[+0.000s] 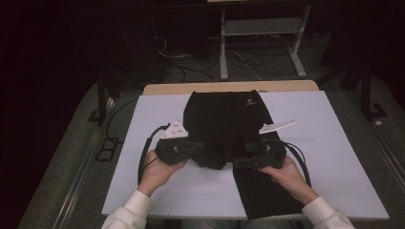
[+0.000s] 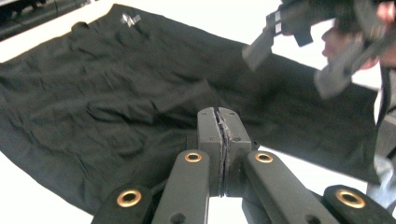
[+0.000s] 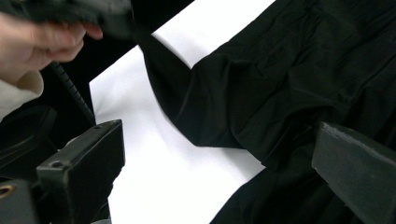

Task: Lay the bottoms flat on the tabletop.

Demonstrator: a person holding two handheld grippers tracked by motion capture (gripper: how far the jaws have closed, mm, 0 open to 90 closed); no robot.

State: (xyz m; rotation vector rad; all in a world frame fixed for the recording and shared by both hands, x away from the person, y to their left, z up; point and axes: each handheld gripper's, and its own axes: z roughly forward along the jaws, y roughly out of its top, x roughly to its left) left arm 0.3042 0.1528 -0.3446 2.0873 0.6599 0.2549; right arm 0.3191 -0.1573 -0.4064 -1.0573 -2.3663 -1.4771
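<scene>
1. Folding black trousers (image 1: 224,124) is the work shown; the garment lies flat on the white table (image 1: 334,157), waistband at the far edge, one leg already doubled back toward the middle.
2. The left gripper (image 1: 197,147) is pressed together, a thin edge of the folded leg (image 2: 140,154) pinched between its pads and raised off the table.
3. The right gripper (image 3: 219,158) is held spread, just above the other leg, nothing between its jaws.
4. For a clean fold, the pinched edge is best carried level and laid square, while the cloth beneath is kept smooth.
</scene>
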